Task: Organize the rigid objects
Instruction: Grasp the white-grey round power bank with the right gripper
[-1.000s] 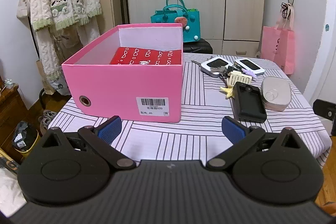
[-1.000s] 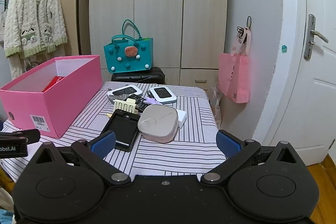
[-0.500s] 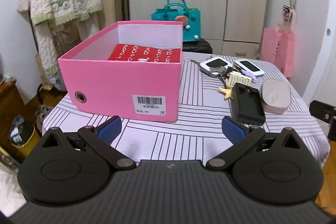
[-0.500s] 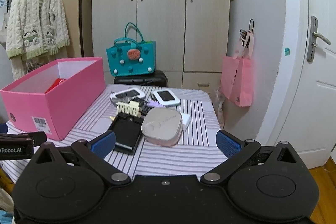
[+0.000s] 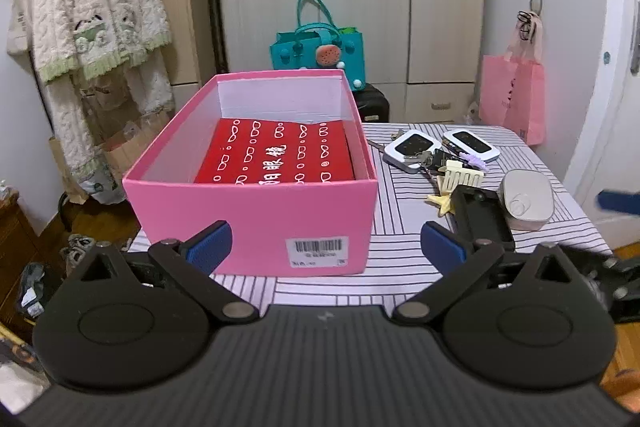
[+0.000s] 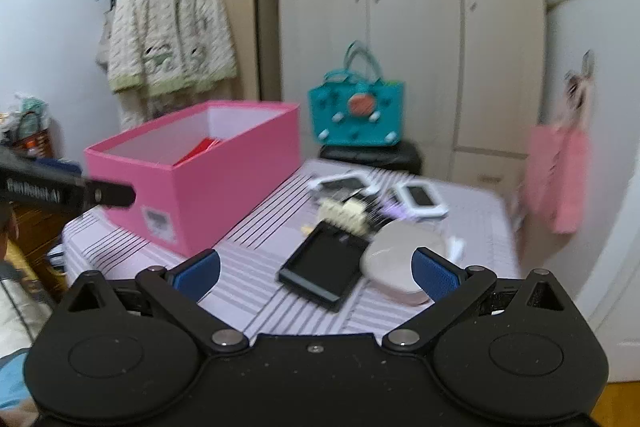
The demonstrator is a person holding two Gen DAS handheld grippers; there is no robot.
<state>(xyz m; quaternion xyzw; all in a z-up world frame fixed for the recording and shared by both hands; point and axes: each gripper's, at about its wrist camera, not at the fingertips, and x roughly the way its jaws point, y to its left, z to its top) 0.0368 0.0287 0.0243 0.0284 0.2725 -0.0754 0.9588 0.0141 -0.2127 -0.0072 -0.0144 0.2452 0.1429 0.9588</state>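
A pink box (image 5: 256,211) stands on the striped table (image 5: 400,219) with a red packet (image 5: 280,153) lying inside it. My left gripper (image 5: 326,247) is open in front of the box's near wall, holding nothing. To the right lie a black case (image 5: 482,217), a grey oval case (image 5: 526,197), two white devices (image 5: 410,145), keys and a cream comb (image 5: 464,177). My right gripper (image 6: 316,273) is open and empty, hovering above the black case (image 6: 324,269) and the grey oval case (image 6: 394,263); the pink box (image 6: 192,183) is to its left.
A teal bag (image 5: 318,53) sits on a black suitcase behind the table. A pink bag (image 5: 512,99) hangs at the right by the wall. A knitted cardigan (image 5: 92,15) hangs at the left. The left gripper's body (image 6: 60,189) shows at the right view's left edge.
My left gripper rose and moved closer to the pink box, now looking down into it. My right gripper swung left and forward over the black and grey cases; its view is blurred.
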